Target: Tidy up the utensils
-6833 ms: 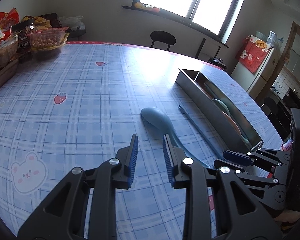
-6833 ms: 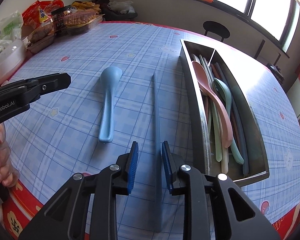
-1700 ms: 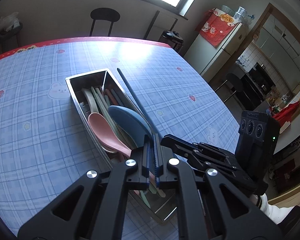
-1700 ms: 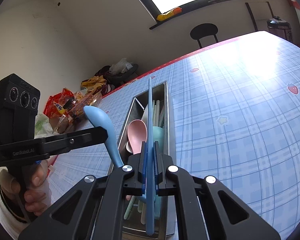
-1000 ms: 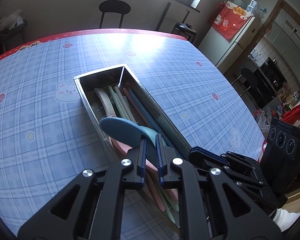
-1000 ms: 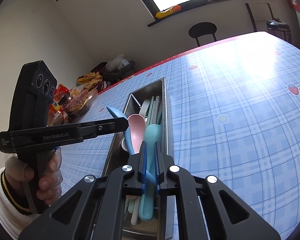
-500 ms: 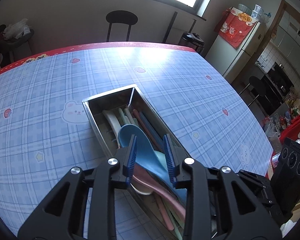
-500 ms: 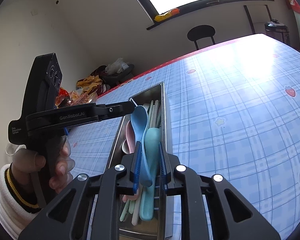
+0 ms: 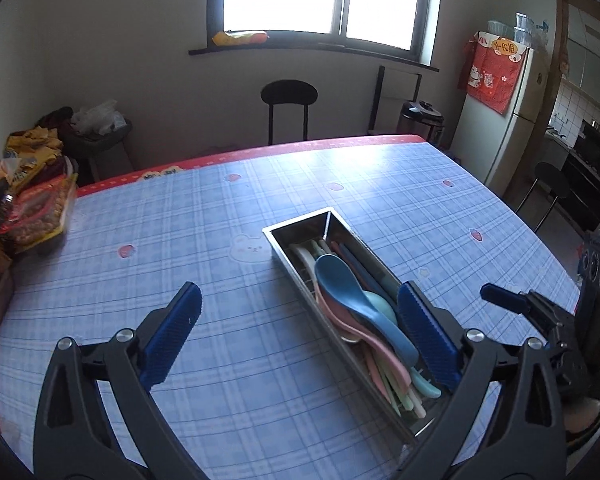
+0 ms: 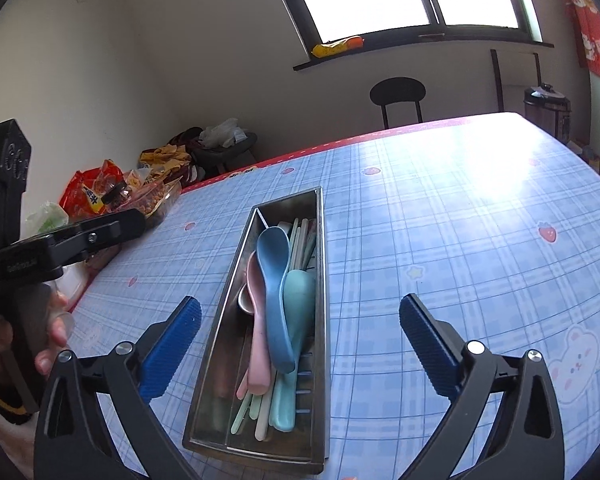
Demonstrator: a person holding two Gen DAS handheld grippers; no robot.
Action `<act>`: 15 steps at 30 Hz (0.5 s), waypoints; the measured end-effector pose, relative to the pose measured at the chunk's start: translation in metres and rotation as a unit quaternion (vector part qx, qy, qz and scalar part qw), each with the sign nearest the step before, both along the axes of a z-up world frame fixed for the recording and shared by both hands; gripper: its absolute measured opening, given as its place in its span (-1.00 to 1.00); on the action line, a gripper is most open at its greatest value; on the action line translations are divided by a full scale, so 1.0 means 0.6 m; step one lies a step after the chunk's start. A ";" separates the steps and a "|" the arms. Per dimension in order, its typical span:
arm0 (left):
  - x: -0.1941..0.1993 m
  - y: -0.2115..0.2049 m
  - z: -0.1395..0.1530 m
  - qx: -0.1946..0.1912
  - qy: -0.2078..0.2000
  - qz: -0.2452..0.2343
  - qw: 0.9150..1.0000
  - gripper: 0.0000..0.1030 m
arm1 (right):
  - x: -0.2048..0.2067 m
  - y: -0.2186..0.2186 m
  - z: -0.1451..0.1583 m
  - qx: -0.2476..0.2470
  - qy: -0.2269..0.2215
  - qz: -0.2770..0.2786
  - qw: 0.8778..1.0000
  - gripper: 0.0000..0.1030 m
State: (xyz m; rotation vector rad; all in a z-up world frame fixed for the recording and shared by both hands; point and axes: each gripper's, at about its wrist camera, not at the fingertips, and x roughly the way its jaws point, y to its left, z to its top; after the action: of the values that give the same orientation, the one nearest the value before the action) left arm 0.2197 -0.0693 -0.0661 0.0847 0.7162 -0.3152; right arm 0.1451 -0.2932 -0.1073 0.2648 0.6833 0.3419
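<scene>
Left gripper [image 9: 298, 338]: black plastic arms, each ending in a blue ribbed rubber pad. The jaws are opening and stand spread wide with nothing gripped; the near end of the tray shows past the right pad, untouched by it.

Right gripper [image 10: 300, 338]: same build, blue ribbed pads [image 10: 428, 354] on black arms. Its jaws are likewise opening, spread wide and gripping nothing. They straddle the tray from above, clear of it. In this view a hand [image 10: 4, 344] at the left edge grips the black handle of the other gripper.

Tray [image 10: 322, 360]: a long, narrow box of brushed steel with straight walls, lying flat on the table just beyond both grippers. A thin metal divider [image 10: 263, 216] crosses it near the far end.

Contents: the blue spoon [image 10: 275, 280], smooth matte plastic with an oval bowl and a curved handle, lies on top of the pile inside the tray, bowl toward the far end. Beside it lie a pink spoon [image 10: 256, 312] and a teal spoon [image 10: 296, 328]. Slim pale sticks [image 10: 300, 240], apparently chopsticks, run lengthwise under them.

Table [image 9: 220, 240]: covered by a glossy blue plaid cloth printed with strawberries and bears, edged in red.

Farther off, crinkled snack bags [image 9: 32, 200] sit at the left edge of the table. Behind the table stands a black stool [image 9: 289, 110] with a round seat.
</scene>
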 end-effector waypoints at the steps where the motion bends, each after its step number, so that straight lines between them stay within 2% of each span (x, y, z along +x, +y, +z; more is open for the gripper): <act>1: -0.018 0.008 0.009 0.006 -0.012 0.002 1.000 0.88 | -0.008 0.002 0.011 -0.008 -0.004 0.001 1.000 0.89; 6: -0.104 0.041 0.052 0.029 -0.075 0.023 0.997 0.88 | -0.058 0.019 0.083 -0.055 -0.049 -0.001 0.997 0.89; 12: -0.185 0.081 0.094 -0.014 -0.106 0.033 0.994 0.89 | -0.127 0.032 0.154 -0.096 -0.094 -0.030 0.990 0.89; 15: -0.218 0.086 0.107 0.001 -0.124 0.060 0.990 0.89 | -0.154 0.037 0.175 -0.113 -0.105 -0.042 0.987 0.89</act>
State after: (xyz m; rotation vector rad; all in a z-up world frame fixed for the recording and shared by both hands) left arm 0.0890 -0.0175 -0.0019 0.0805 0.4723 -0.1848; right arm 0.0524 -0.2711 -0.0024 0.0404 0.4963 0.2065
